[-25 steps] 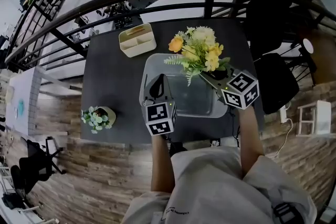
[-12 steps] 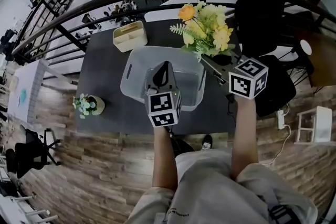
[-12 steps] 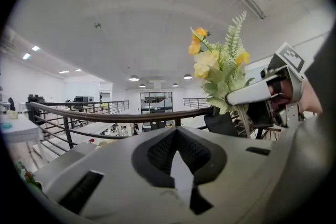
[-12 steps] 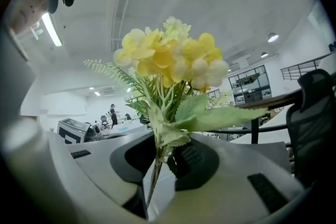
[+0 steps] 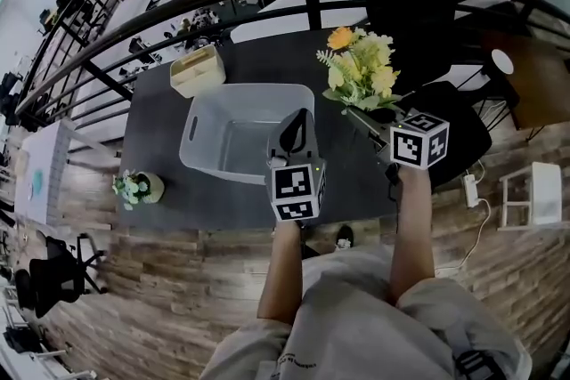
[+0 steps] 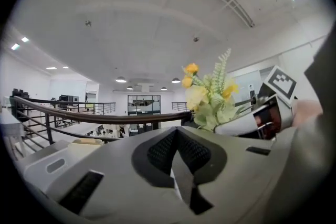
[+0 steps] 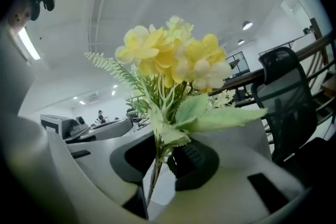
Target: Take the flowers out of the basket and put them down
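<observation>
Aloft, the flowers [image 5: 361, 71] hang over the right end of the table [image 5: 156, 116], clear of the basket [image 5: 207, 116], stems clamped in the right gripper [image 5: 363, 118]; the left gripper [image 5: 294, 131], jaws together on nothing, hovers at the basket's near right corner. Judged best: lower the stems onto bare table beside the basket before letting go; a release from height risks a tumble off the edge.

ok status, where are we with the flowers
Right gripper shut on flowers; left gripper shut, empty. Flowers out of the basket, above the table's right end, not yet down. Nothing seen in the way.
</observation>
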Motion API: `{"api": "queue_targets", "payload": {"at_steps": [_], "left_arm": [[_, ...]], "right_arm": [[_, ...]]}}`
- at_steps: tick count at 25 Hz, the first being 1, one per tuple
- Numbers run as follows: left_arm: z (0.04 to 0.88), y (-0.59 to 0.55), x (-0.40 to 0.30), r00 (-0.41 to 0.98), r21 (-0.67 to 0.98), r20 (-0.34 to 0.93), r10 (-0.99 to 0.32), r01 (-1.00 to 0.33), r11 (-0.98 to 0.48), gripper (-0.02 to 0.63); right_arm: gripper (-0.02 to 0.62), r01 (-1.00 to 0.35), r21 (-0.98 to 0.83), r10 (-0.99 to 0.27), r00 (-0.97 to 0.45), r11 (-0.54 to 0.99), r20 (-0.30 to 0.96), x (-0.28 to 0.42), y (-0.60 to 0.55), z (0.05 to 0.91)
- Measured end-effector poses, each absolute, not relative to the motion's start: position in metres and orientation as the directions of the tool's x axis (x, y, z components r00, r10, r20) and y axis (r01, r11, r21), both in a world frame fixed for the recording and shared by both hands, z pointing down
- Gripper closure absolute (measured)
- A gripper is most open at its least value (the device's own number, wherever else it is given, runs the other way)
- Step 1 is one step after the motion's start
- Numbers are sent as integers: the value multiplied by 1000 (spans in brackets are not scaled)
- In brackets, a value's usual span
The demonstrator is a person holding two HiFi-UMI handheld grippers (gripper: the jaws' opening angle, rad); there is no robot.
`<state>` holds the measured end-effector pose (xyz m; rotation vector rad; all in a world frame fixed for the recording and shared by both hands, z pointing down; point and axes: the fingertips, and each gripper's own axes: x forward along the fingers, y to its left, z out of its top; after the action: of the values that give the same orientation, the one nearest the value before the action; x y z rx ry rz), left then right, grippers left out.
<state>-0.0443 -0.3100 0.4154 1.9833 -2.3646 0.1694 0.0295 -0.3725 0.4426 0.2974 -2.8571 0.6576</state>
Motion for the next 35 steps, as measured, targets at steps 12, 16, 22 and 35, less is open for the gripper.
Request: {"api": "queue_targets", "payload": {"at_steps": [12, 16, 22, 35], "left_arm": [[485, -326, 31, -49, -8, 238, -970, -999, 49, 584], [490, -327, 39, -21, -4, 253, -967, -1000, 21, 584], [491, -326, 35, -30, -25, 267, -963, -999, 25, 584], [492, -302, 32, -83, -31, 282, -956, -996, 78, 584]], "right_arm": [[485, -414, -548, -121, -862, 727, 492, 68, -384, 612], [485, -551, -455, -153, -738, 699, 658, 90, -383, 686], [481, -633, -321, -245, -641, 704, 727, 93, -378, 742], [418, -689, -272, -350, -619, 672, 703, 83, -378, 764]]}}
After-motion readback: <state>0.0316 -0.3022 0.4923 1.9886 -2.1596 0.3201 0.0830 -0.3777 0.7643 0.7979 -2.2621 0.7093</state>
